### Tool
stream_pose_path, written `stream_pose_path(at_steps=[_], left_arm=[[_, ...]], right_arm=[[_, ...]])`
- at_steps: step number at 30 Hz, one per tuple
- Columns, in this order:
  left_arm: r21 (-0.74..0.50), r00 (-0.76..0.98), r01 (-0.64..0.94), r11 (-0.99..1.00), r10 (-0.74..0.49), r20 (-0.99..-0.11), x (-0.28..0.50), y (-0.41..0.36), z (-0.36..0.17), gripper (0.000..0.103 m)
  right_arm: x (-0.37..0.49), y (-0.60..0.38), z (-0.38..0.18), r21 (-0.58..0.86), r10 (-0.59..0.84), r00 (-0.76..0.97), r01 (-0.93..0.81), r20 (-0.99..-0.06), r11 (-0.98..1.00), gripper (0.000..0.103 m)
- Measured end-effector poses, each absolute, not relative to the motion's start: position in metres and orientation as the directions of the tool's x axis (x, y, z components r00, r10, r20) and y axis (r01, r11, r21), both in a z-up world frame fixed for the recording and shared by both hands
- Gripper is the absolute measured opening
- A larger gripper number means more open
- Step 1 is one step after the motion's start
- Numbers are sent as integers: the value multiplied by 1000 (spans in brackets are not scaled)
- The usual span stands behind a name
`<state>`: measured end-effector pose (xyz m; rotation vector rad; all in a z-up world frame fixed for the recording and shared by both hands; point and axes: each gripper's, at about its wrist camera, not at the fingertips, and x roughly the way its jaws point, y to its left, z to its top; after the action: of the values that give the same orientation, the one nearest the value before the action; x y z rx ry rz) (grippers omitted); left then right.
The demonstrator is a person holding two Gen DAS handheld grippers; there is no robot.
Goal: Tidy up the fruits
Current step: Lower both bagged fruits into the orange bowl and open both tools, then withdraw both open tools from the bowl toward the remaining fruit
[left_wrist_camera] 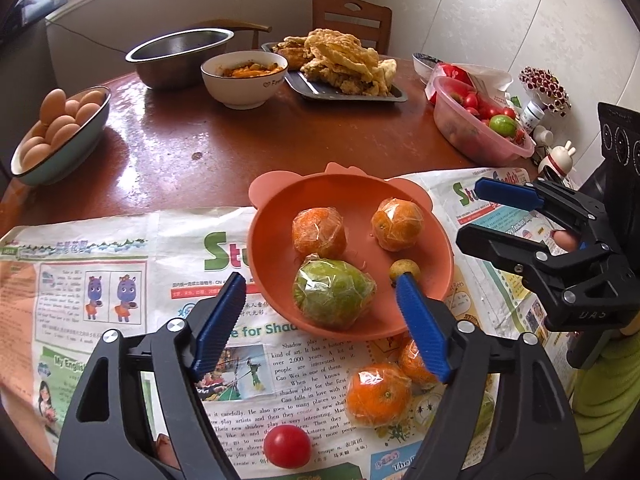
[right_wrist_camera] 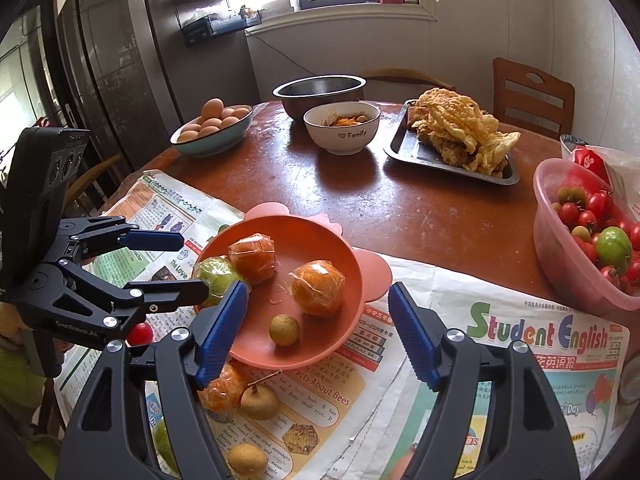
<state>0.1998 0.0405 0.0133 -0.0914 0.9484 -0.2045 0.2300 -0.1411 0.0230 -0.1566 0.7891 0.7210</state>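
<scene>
An orange plate [left_wrist_camera: 276, 216] [right_wrist_camera: 316, 232] on newspaper holds two wrapped oranges [left_wrist_camera: 319, 233] [right_wrist_camera: 317, 288], a wrapped green fruit [left_wrist_camera: 334, 294] [right_wrist_camera: 218, 276] and a small longan [left_wrist_camera: 405, 269] [right_wrist_camera: 284, 330]. My left gripper [left_wrist_camera: 320, 324] [right_wrist_camera: 192, 268] is open and empty just above the plate's near side. My right gripper [right_wrist_camera: 316, 332] [left_wrist_camera: 476, 216] is open and empty over the plate's near right edge. Loose on the paper lie wrapped oranges [left_wrist_camera: 378, 394] [right_wrist_camera: 222, 390], a red tomato [left_wrist_camera: 287, 446] [right_wrist_camera: 140, 334] and longans [right_wrist_camera: 259, 402].
Behind on the brown table [left_wrist_camera: 224, 152] stand a bowl of eggs [left_wrist_camera: 60, 132], a steel bowl [left_wrist_camera: 180, 56], a white bowl [left_wrist_camera: 244, 76], a tray of fried food [left_wrist_camera: 340, 64] and a pink tub of tomatoes [left_wrist_camera: 480, 120] [right_wrist_camera: 588, 236]. A chair [right_wrist_camera: 532, 96] stands behind.
</scene>
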Motion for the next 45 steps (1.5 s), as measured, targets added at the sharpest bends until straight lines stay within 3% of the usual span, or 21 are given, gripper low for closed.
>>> stream_pose_path(at_steps=[2, 10, 45], left_arm=[[-168, 571, 125, 978, -209, -794, 198, 42, 15, 79], [-155, 596, 114, 981, -193, -780, 190, 41, 24, 93], [-146, 616, 170, 975, -220, -756, 131, 15, 36, 93]], right_arm=[[229, -142, 24, 129, 532, 486, -643, -693, 755, 75], [221, -149, 30, 112, 521, 513, -631, -682, 768, 84], [157, -180, 31, 57, 507, 544, -642, -669, 764, 91]])
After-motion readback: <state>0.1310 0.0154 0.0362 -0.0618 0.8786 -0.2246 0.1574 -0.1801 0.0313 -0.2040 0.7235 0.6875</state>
